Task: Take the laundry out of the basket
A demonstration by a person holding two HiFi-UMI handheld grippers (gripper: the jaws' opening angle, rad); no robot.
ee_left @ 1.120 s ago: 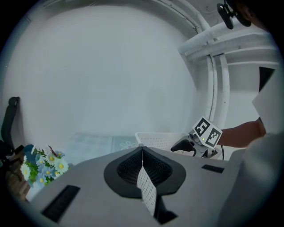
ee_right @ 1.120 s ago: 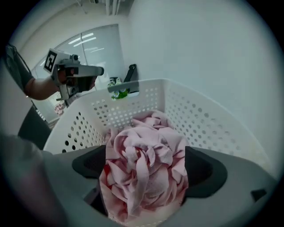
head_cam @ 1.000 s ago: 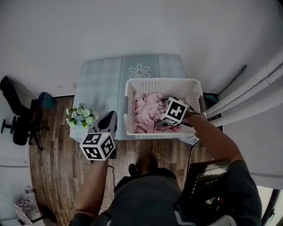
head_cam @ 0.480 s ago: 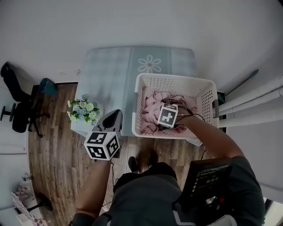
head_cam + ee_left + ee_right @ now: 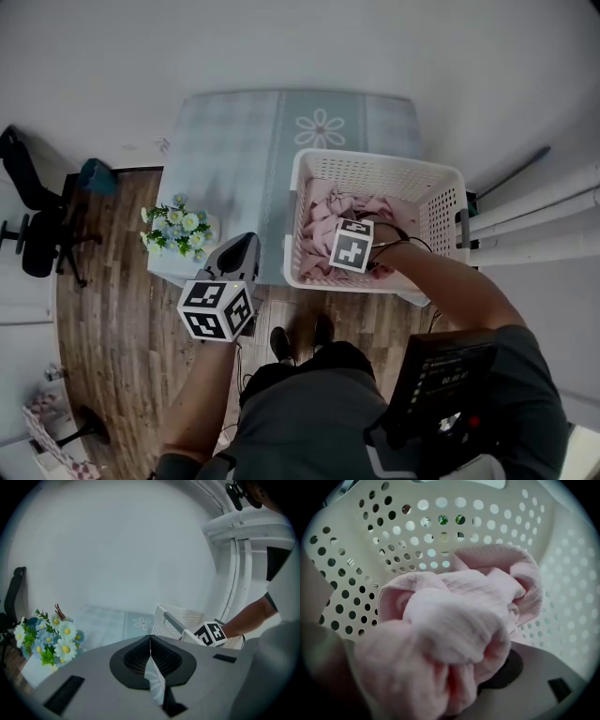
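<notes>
Since a second ago the right gripper [image 5: 347, 244] has sunk deeper into the basket [image 5: 375, 167], and its jaws have just been closing with cloth between them. Now it points steeply down into the pink laundry [image 5: 323, 211], which lies heaped on the bottom of the basket. In the right gripper view a bunch of this cloth [image 5: 454, 634] bulges over the jaws, and its folds run together where they pinch it, so I judge that the grip is made.

The step in hand is the first grasp. The next move, I think, calls for a straight lift, high enough that the hanging part passes over the rim; the cloth is soft and may drag more pieces with it, or slip if only a thin fold is caught.

The left gripper [image 5: 241, 244] hangs outside the basket, at its left, jaws together on nothing.

The basket stands on the right part of a table [image 5: 253, 150] with a checked cover. A pot of flowers [image 5: 178, 230] stands at the table corner left of the basket, a possible obstacle if the laundry is laid there. A chair [image 5: 33, 239] is well apart, further left.
</notes>
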